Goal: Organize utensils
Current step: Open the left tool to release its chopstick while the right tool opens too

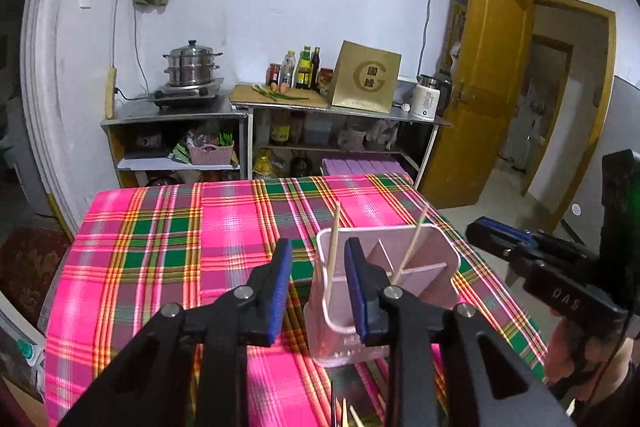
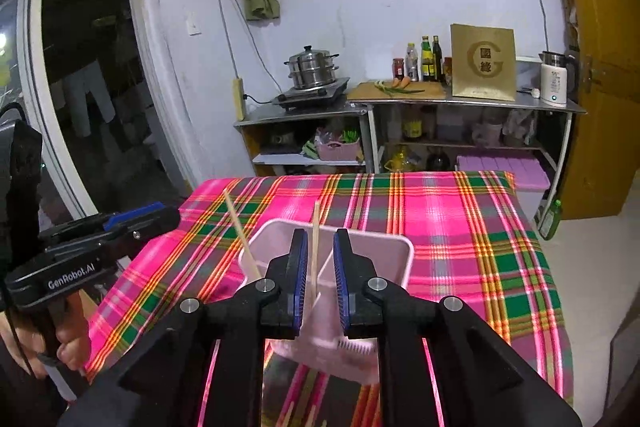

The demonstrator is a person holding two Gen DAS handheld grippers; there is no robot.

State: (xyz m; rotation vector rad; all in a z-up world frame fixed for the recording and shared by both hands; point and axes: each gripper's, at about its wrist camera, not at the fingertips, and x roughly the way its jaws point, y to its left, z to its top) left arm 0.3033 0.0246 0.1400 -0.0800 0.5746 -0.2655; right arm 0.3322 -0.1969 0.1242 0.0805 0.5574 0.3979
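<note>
A pale pink divided utensil holder (image 1: 432, 255) stands on the plaid tablecloth and shows in the right wrist view too (image 2: 384, 247). Two wooden chopsticks stand in it, one at the left (image 1: 333, 247) and one leaning right (image 1: 414, 241). My left gripper (image 1: 318, 287) is open and empty, its jaws astride the holder's left wall and the left chopstick. My right gripper (image 2: 320, 279) is open above the holder, with a chopstick (image 2: 315, 247) standing loose between its jaws. The other chopstick (image 2: 242, 231) leans left. More chopstick tips (image 1: 348, 415) lie at the near edge.
The pink and green plaid table (image 1: 168, 247) stretches ahead. Behind it stand metal shelves with a steamer pot (image 1: 192, 65), bottles (image 1: 306, 67), a gold box (image 1: 366, 79) and a kettle (image 1: 428, 99). A yellow door (image 1: 492, 87) is open at the right.
</note>
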